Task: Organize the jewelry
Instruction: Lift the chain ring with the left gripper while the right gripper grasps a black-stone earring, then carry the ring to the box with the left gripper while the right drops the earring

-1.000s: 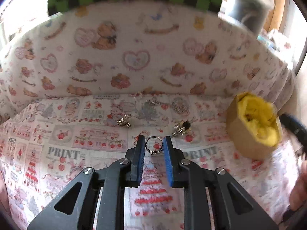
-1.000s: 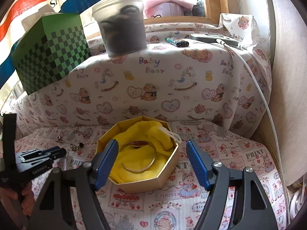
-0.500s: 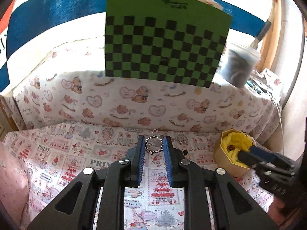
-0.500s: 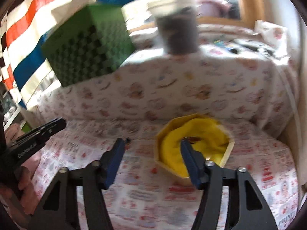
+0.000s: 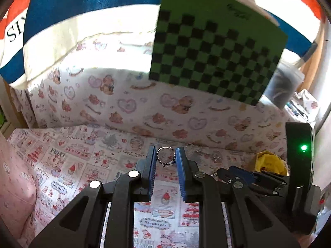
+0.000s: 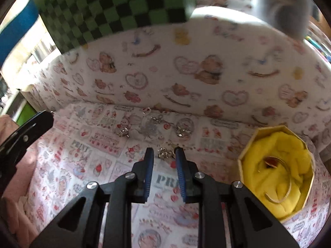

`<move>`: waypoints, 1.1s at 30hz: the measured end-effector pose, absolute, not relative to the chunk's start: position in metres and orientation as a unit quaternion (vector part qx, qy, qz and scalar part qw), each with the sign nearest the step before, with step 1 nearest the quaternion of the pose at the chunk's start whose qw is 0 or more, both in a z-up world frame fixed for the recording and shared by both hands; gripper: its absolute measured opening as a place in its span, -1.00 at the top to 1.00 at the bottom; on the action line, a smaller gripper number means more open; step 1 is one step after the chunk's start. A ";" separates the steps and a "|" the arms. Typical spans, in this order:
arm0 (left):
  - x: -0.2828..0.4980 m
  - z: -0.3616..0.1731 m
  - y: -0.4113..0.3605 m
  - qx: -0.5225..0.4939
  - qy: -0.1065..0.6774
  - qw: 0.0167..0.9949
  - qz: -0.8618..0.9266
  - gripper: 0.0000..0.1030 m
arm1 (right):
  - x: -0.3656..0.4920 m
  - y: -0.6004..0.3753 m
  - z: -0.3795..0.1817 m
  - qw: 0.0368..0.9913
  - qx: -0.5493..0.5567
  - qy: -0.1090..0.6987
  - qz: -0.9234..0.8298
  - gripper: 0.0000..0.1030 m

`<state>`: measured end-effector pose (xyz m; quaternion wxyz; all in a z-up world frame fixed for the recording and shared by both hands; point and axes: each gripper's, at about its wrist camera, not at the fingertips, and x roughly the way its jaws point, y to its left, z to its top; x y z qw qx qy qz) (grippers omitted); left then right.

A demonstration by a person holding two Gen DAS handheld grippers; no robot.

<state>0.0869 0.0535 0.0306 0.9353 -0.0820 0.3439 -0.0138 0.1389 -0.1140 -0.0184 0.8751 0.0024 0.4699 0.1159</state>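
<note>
My left gripper (image 5: 165, 155) is shut on a small silver ring (image 5: 165, 157) and holds it up above the printed cloth. My right gripper (image 6: 164, 154) has its blue pads close on either side of a small silver jewelry piece (image 6: 165, 153) lying on the cloth. Several more small silver pieces (image 6: 123, 131) lie further back near the fabric wall. A gold octagonal box (image 6: 277, 171) lined with yellow cloth holds a thin bangle (image 6: 277, 186) at the right. The box also shows in the left wrist view (image 5: 266, 163), behind the right gripper's body.
A padded wall in teddy-bear fabric (image 6: 186, 72) closes the back. A green and black checkered box (image 5: 217, 62) and a clear jar (image 5: 285, 84) stand on top of it. The left gripper's tip (image 6: 24, 132) shows at the left edge. A pink cushion (image 5: 14, 186) lies left.
My left gripper has lifted the ring off the cloth and swung left. My right gripper has moved left from the yellow box and down, and closed around a jewelry piece.
</note>
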 end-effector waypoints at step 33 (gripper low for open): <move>0.074 0.034 0.023 -0.063 0.337 0.937 -0.065 0.64 | 0.050 -0.209 0.048 0.926 0.035 0.359 0.113 0.88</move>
